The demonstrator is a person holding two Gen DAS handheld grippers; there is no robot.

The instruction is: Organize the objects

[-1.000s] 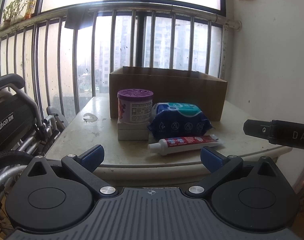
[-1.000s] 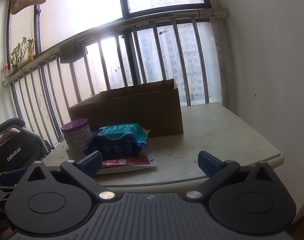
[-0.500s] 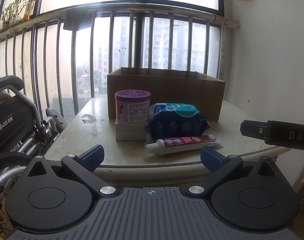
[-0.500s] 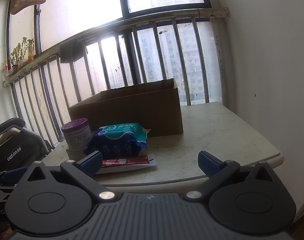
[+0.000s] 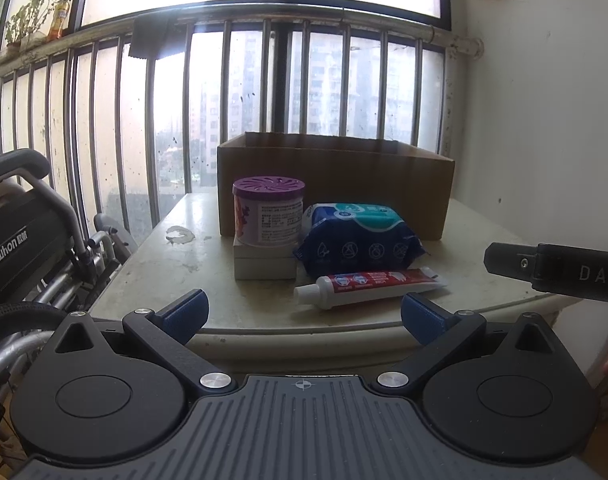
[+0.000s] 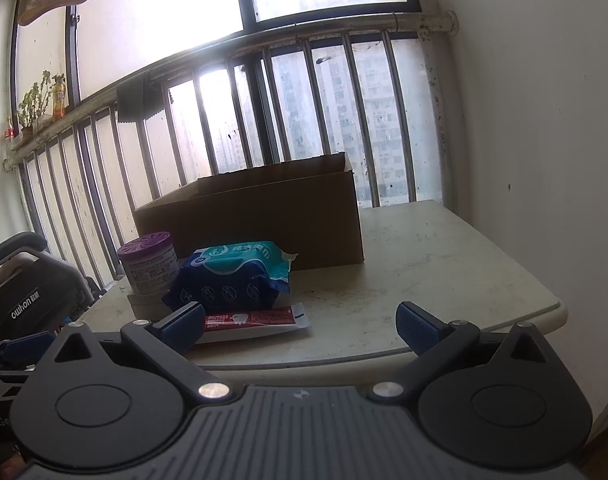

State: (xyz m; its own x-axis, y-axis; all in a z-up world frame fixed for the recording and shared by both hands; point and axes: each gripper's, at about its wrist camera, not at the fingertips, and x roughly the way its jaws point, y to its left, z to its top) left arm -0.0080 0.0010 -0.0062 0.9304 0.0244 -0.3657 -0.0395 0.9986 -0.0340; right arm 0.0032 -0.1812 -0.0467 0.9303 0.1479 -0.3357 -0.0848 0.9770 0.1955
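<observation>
An open cardboard box (image 5: 335,184) (image 6: 264,220) stands at the back of a pale table (image 5: 176,268) (image 6: 443,264). In front of it a purple-lidded round tub (image 5: 268,210) (image 6: 150,262) sits on a small white box (image 5: 264,266). Beside these lie a blue wipes pack (image 5: 357,240) (image 6: 234,278) and a red toothpaste tube (image 5: 369,282) (image 6: 256,320). My left gripper (image 5: 302,314) is open, short of the table's near edge. My right gripper (image 6: 300,322) is open too, its left finger (image 6: 182,324) in front of the tube's cap end.
A folded wheelchair (image 5: 24,240) (image 6: 24,292) stands left of the table. A barred window railing (image 5: 264,88) runs behind it and a white wall (image 5: 543,120) closes the right side. Part of the right-hand tool (image 5: 555,266) shows at the left view's right edge.
The left wrist view has drifted slightly, so the objects sit a little lower and further left. The right wrist view is almost unchanged. Both grippers stay open.
</observation>
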